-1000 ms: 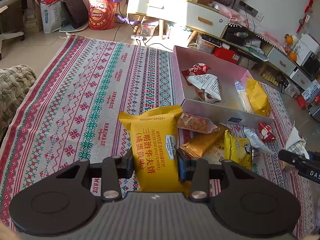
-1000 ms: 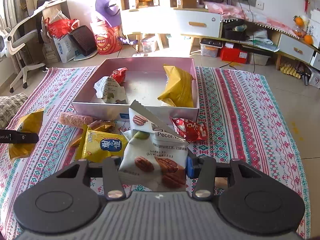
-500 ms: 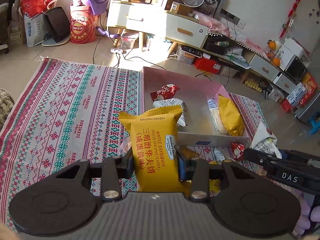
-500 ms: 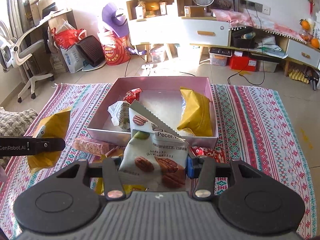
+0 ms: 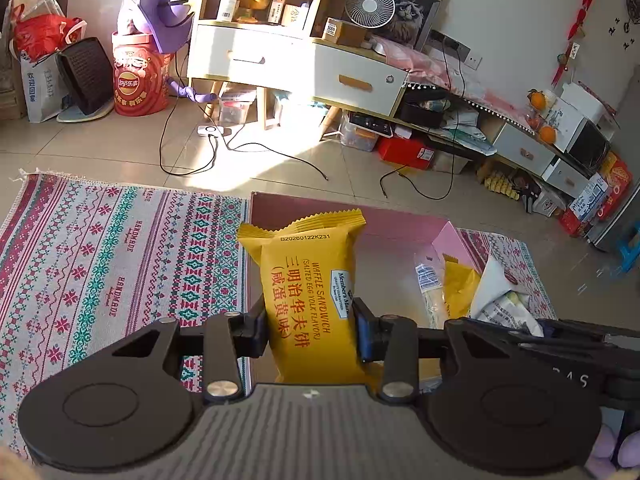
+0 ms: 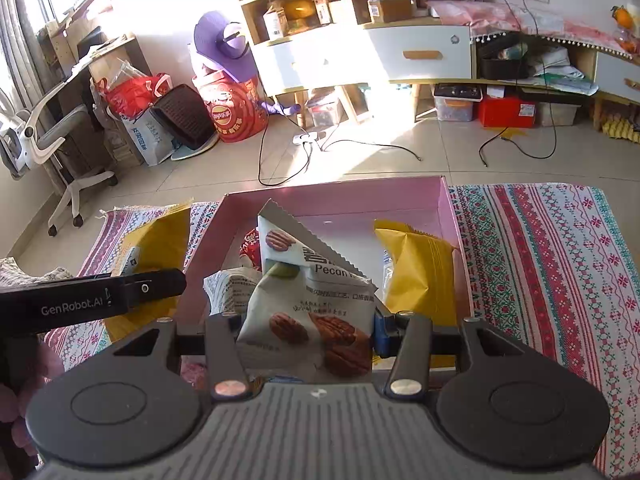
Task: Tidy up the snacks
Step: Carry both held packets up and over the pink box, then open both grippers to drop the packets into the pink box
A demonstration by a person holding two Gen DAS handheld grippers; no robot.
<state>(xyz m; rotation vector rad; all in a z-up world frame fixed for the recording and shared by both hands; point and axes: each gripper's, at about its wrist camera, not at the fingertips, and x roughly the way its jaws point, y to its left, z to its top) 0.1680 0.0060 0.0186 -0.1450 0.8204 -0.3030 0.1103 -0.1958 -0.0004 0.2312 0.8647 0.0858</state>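
Compared with one second earlier, the pink box (image 6: 448,216) is seen nearer and more centred in both views, and the loose packets that lay on the patterned rug (image 5: 100,248) in front of the box are no longer in view. The grip on each packet is unchanged.

The box is open-topped, with pink walls and a pale floor; a yellow packet (image 6: 416,272), a red wrapper (image 6: 250,246) and a white printed packet (image 6: 224,292) are seen lying inside it.

The yellow waffle sandwich packet (image 5: 308,292) is clamped upright between the jaws of the left gripper (image 5: 310,330), above the box's left wall. Red lettering and a crimped top edge are shown.

The pale pecan packet (image 6: 308,300) is clamped by the right gripper (image 6: 308,336) over the box's near edge; its serrated top is folded over.
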